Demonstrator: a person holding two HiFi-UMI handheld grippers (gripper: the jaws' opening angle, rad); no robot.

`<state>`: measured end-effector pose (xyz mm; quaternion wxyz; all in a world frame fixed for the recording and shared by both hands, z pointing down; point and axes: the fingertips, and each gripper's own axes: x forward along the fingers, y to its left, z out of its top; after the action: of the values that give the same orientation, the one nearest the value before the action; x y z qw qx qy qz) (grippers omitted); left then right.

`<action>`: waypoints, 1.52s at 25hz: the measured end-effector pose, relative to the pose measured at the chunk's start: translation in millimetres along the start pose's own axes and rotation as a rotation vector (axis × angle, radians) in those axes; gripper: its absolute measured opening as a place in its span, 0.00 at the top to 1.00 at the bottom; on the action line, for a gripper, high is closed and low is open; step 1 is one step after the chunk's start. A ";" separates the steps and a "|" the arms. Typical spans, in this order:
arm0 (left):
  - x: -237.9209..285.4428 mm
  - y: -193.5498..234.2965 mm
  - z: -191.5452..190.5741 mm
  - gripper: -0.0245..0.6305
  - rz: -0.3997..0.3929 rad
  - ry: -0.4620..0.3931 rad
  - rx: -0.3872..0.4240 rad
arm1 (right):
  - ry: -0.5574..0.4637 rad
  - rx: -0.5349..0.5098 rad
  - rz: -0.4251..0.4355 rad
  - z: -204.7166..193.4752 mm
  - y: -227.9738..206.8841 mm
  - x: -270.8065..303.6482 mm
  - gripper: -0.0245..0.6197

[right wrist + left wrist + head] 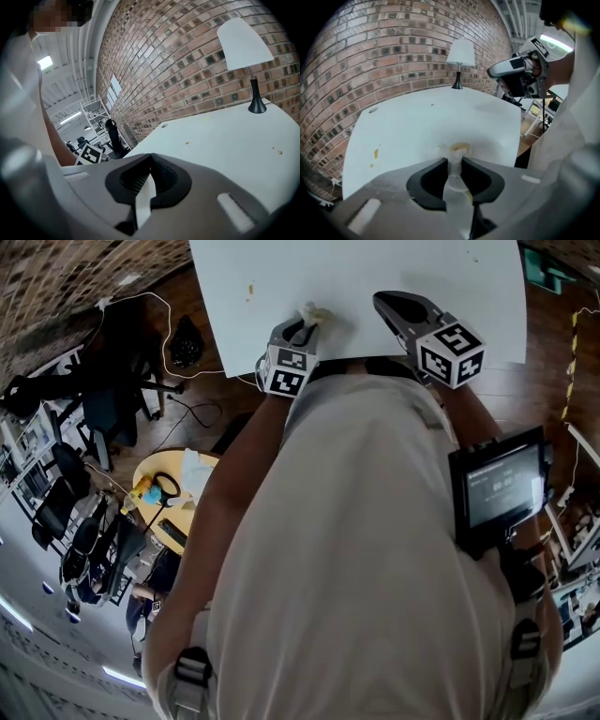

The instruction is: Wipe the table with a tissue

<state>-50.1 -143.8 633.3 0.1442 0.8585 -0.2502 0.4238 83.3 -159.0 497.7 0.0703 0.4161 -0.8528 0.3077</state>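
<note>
A crumpled white tissue (316, 312), stained yellow, lies pressed on the white table (375, 268) near its front edge. My left gripper (305, 326) is shut on it and points steeply down. In the left gripper view the tissue (459, 149) bulges out past the gripper's (454, 161) closed tips onto the table (417, 122). Small yellow stains (376, 153) mark the table to the left, also visible as stains (250, 289) in the head view. My right gripper (389, 301) hovers just to the right over the table edge. Its jaws (151, 158) meet with nothing between them.
A white-shaded lamp (461, 54) stands at the table's far edge against a brick wall (187, 61). A round grommet (373, 110) sits in the far left corner. Beside the table on the floor are office chairs (112, 399), cables and a small round yellow table (187, 521).
</note>
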 end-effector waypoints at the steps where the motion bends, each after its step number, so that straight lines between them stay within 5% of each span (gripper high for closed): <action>1: 0.9 -8.9 2.8 0.81 -0.027 -0.007 0.005 | 0.001 0.000 0.000 -0.2 -0.4 -0.8 0.95; 6: -13.5 -3.0 4.4 0.81 -0.019 -0.068 -0.066 | 0.013 0.006 0.002 -5.9 -2.1 0.9 0.95; 13: -70.5 105.9 -61.9 0.81 0.271 -0.042 -0.334 | 0.036 -0.006 0.030 -3.9 10.4 13.1 0.95; 18: -80.2 153.8 -82.8 0.81 0.385 -0.025 -0.410 | 0.062 -0.009 0.029 -4.5 11.1 14.4 0.95; 27: -59.7 155.1 -70.3 0.81 0.370 -0.015 -0.372 | 0.067 -0.009 0.019 -2.4 15.9 23.8 0.95; 34: -42.7 108.8 -48.3 0.81 0.244 -0.018 -0.244 | 0.070 -0.012 0.028 1.5 21.3 29.3 0.95; 38: -46.6 106.2 -47.1 0.81 0.215 -0.037 -0.244 | 0.069 -0.018 0.031 5.0 23.7 32.7 0.95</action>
<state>-163.6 -196.3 628.1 0.1966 0.8107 -0.3928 0.3872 45.1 -172.7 494.9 0.0985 0.3913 -0.8589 0.3153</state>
